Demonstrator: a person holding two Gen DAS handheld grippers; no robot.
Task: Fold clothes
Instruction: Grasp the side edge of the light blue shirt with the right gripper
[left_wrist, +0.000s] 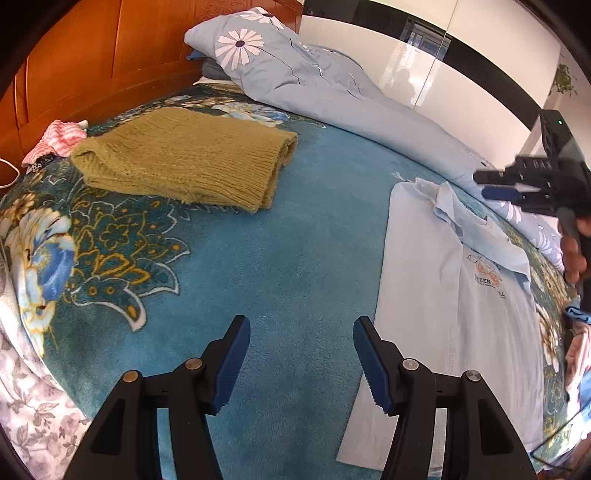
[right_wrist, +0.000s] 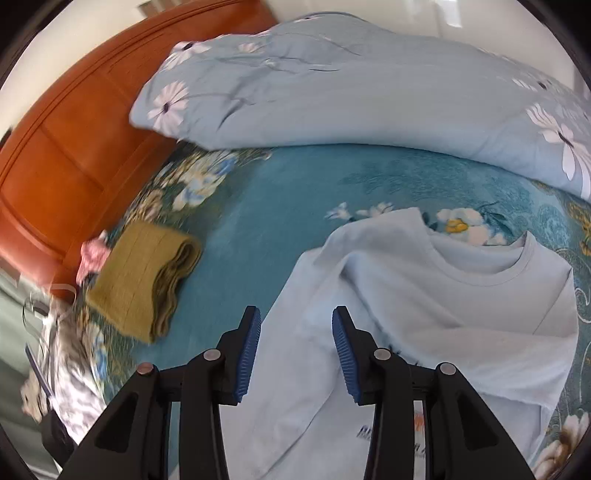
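Two grippers, left (left_wrist: 301, 363) and right (right_wrist: 295, 350), hold their fingers spread and empty at the shirt (left_wrist: 454, 314), which lies flat on the bed (left_wrist: 295, 240) with one side folded over, near the folded sweater (left_wrist: 184, 158), probably mid-fold.

You are looking at a teal blanket (left_wrist: 295, 240) with gold-and-white floral scrollwork along its border, and on it lie an olive-green ribbed knit sweater (left_wrist: 192, 158) and a pale blue T-shirt (left_wrist: 454, 302) with a small orange and dark chest print. Behind them your view takes in a light blue duvet (left_wrist: 314, 77) printed with white daisies, a pink-and-white striped cloth (left_wrist: 59, 138) and an orange-brown wooden headboard (left_wrist: 92, 62). Both your grippers are black with ridged blue pads (left_wrist: 371, 363).
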